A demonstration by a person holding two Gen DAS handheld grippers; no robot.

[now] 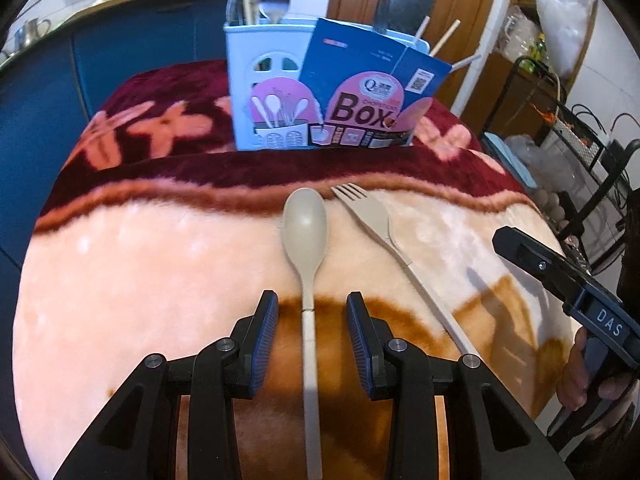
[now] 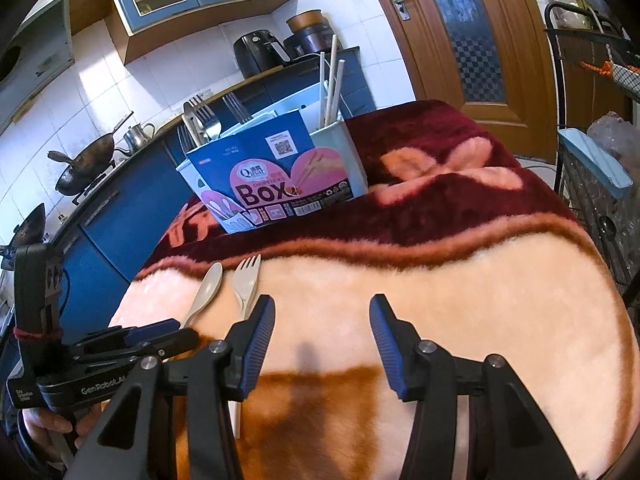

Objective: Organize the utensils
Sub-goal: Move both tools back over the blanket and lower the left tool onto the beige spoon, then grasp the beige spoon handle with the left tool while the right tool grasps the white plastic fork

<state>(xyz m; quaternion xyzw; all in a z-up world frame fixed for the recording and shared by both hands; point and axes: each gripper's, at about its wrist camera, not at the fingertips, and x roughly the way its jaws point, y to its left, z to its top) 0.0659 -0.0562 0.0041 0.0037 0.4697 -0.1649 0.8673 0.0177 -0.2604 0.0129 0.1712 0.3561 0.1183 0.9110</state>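
Note:
A beige spoon (image 1: 305, 224) and a beige fork (image 1: 360, 208) lie side by side on a plush blanket (image 1: 160, 260), heads toward a pale blue utensil box (image 1: 276, 92). My left gripper (image 1: 311, 312) is open and straddles the spoon's handle, with a gap between each pad and the handle. In the right wrist view the spoon (image 2: 208, 288) and fork (image 2: 246, 280) lie left of centre. My right gripper (image 2: 322, 308) is open over bare blanket, nothing between its fingers. The fork's handle passes under its left finger (image 2: 256, 340). The left gripper (image 2: 182, 332) shows low on the left.
The box (image 2: 272, 184) holds metal forks (image 2: 204, 120) and chopsticks (image 2: 330, 88) behind a blue "Box" card (image 2: 256, 160). Blue kitchen cabinets (image 2: 120, 216) run along the left. A wire rack (image 1: 580, 140) stands to the right. The right gripper (image 1: 516, 250) and a hand sit at the right edge.

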